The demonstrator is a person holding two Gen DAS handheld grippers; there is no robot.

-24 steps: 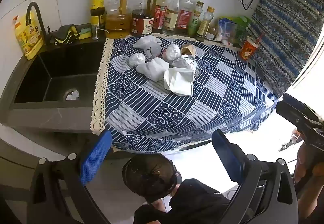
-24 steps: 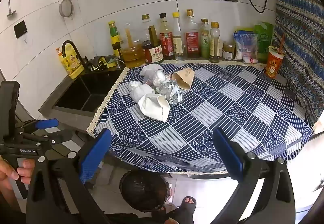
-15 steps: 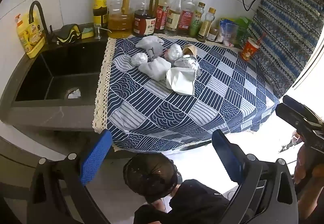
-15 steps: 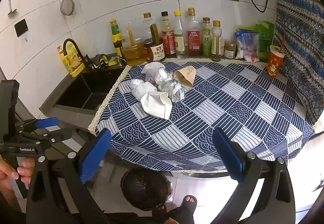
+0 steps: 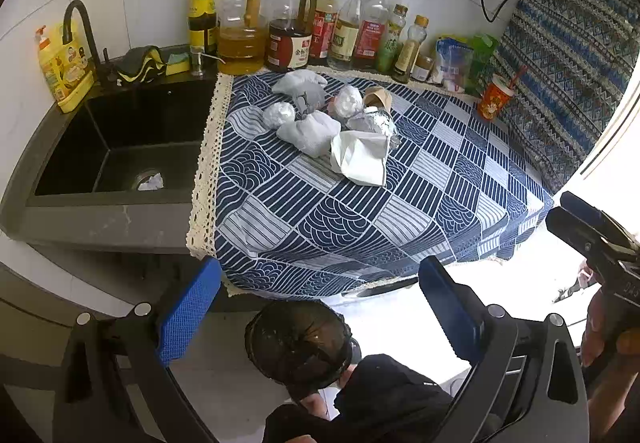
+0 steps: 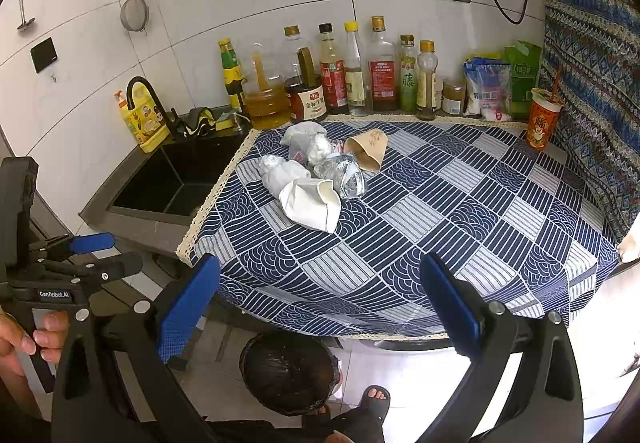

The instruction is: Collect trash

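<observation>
Counter with patterned cloth (image 6: 460, 203); the trash heap (image 6: 320, 171) lies toward its sink-side back, well ahead of both my tools. My left gripper (image 5: 320, 307) and right gripper (image 6: 320, 303) are released and hold nothing. Bin (image 6: 288, 371) below the counter's front edge. The left hand looks slightly nearer.

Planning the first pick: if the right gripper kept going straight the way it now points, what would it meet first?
Probably the patterned tablecloth, just short of the trash pile. The right gripper is open and empty, aimed down at bare cloth; the crushed white paper cup lies slightly beyond and left. Depth is uncertain.
</observation>
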